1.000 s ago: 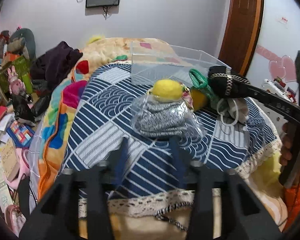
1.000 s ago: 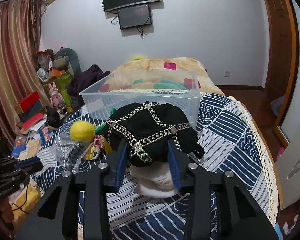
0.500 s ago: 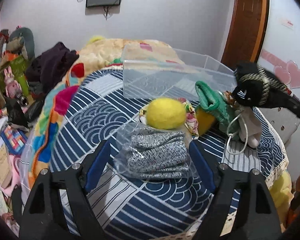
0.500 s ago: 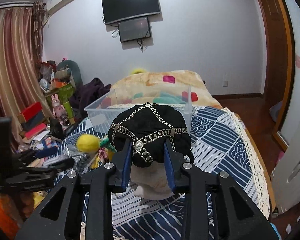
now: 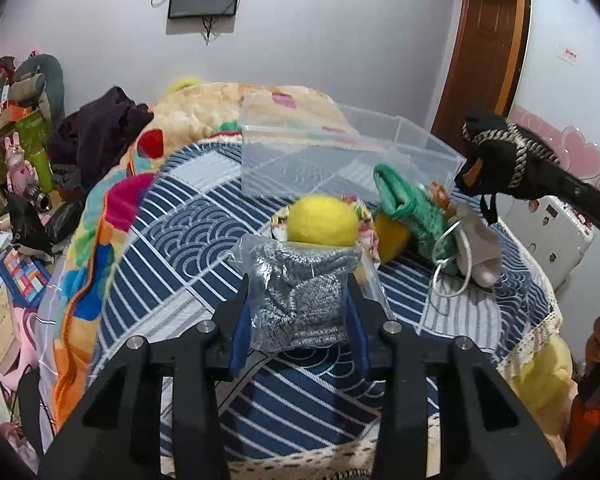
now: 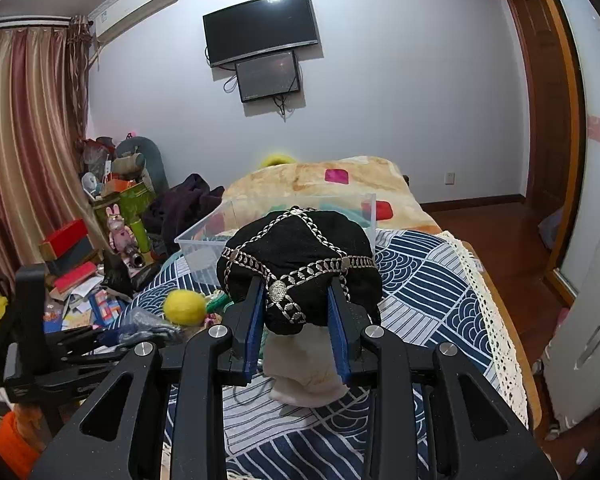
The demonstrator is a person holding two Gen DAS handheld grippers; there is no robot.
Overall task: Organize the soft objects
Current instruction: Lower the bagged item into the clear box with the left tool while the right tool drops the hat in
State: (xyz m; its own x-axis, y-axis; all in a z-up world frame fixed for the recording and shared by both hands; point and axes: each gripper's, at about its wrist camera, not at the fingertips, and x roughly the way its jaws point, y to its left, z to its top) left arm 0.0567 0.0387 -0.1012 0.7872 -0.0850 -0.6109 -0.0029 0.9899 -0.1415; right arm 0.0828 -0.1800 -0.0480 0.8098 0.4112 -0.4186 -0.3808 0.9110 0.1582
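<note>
My left gripper (image 5: 298, 300) is shut on a clear bag of grey knit fabric (image 5: 300, 292), low over the blue patterned bedspread (image 5: 172, 248). Behind it lie a yellow felt ball (image 5: 322, 220), a green knit piece (image 5: 410, 208) and a white drawstring pouch (image 5: 476, 240). My right gripper (image 6: 298, 300) is shut on a black cap with silver braid (image 6: 300, 256) and holds it in the air; the cap also shows in the left wrist view (image 5: 496, 156), to the right of the clear plastic bin (image 5: 340, 156). The bin also shows behind the cap in the right wrist view (image 6: 204, 248).
A beige quilt (image 6: 320, 176) covers the far part of the bed. Dark clothes (image 5: 96, 132) lie at the bed's left side. Boxes, toys and papers (image 6: 92, 260) crowd the floor on the left. A white appliance (image 6: 588, 320) stands at the right.
My left gripper moved forward, opened around the grey knit bag and closed on it. My right gripper rose with the black cap, away from the white pouch.
</note>
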